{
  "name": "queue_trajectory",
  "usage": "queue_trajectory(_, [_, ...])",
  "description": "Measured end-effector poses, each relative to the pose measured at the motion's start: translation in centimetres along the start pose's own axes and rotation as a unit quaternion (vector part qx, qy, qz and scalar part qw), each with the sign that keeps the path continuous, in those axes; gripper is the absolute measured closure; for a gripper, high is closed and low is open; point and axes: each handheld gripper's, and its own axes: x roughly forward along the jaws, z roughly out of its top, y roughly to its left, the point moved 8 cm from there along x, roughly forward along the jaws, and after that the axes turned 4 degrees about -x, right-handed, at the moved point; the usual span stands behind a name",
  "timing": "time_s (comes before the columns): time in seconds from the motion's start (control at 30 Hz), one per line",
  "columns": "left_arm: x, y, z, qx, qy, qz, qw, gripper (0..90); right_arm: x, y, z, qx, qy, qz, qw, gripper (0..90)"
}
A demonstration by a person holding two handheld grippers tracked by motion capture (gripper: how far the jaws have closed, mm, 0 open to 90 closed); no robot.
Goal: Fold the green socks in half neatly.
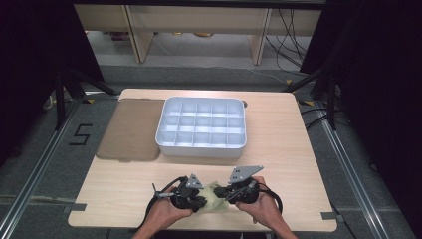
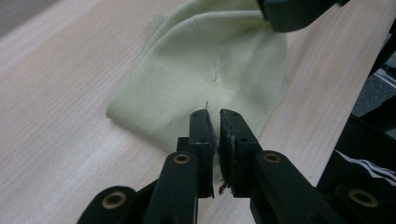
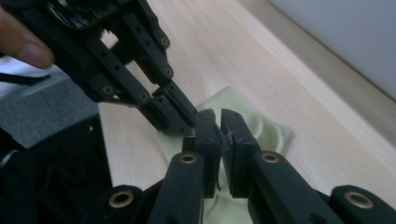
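Note:
A pale green knitted cloth (image 1: 215, 200) lies flat near the table's front edge, between the person's two hands. My left gripper (image 1: 203, 202) comes at it from the left, and its jaws (image 2: 214, 114) stand nearly together over the cloth's (image 2: 205, 74) near edge, with a strip of fabric pinched between them. My right gripper (image 1: 225, 195) comes from the right. Its jaws (image 3: 217, 114) are likewise closed on the cloth (image 3: 268, 130), tip to tip with the left gripper (image 3: 170, 109).
A white tray (image 1: 201, 148) divided into several compartments stands at the middle of the table. A flat brown mat (image 1: 130, 130) lies to its left. Light wood tabletop surrounds the cloth.

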Motion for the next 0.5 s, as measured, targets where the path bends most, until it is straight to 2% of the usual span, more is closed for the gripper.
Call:
queue_trajectory(0.03, [0.1,0.0,-0.1,0.0,-0.001,0.001,1.0,83.4,0.6,-0.2,-0.6,-0.01,0.019,-0.007,0.9997,86.3])
queue_trajectory(0.1, [0.3,-0.2,0.1,-0.026,-0.018,-0.002,0.9995,84.4,1.2,-0.6,-1.6,0.007,0.041,-0.013,0.999,87.3])
queue_trajectory(0.13, [0.0,0.2,-0.2,0.001,0.0,0.001,1.0,84.7,1.4,-1.0,-2.1,0.014,0.05,-0.013,0.9986,87.9])
queue_trajectory(0.27, [0.0,0.2,-0.2,-0.003,-0.003,-0.001,1.0,85.2,0.8,-2.0,-3.7,0.031,0.069,-0.032,0.9966,89.7])
queue_trajectory(0.37, [0.0,0.2,-0.2,0.003,-0.002,0.002,1.0,85.2,0.6,-2.5,-4.3,0.038,0.064,-0.035,0.9966,89.7])
queue_trajectory(0.43, [-0.1,0.2,-0.1,0.0,-0.002,0.004,1.0,84.3,0.3,-2.3,-3.9,0.036,0.055,-0.032,0.9974,89.6])
queue_trajectory(0.47, [-0.1,0.1,0.1,-0.008,-0.014,0.005,0.9999,83.6,0.1,-2.4,-3.7,0.026,0.056,-0.035,0.9975,89.5])
queue_trajectory(0.5, [-0.5,0.4,0.2,0.002,-0.008,0.008,0.9999,83.2,-0.2,-2.3,-3.3,0.027,0.048,-0.035,0.9979,89.3])
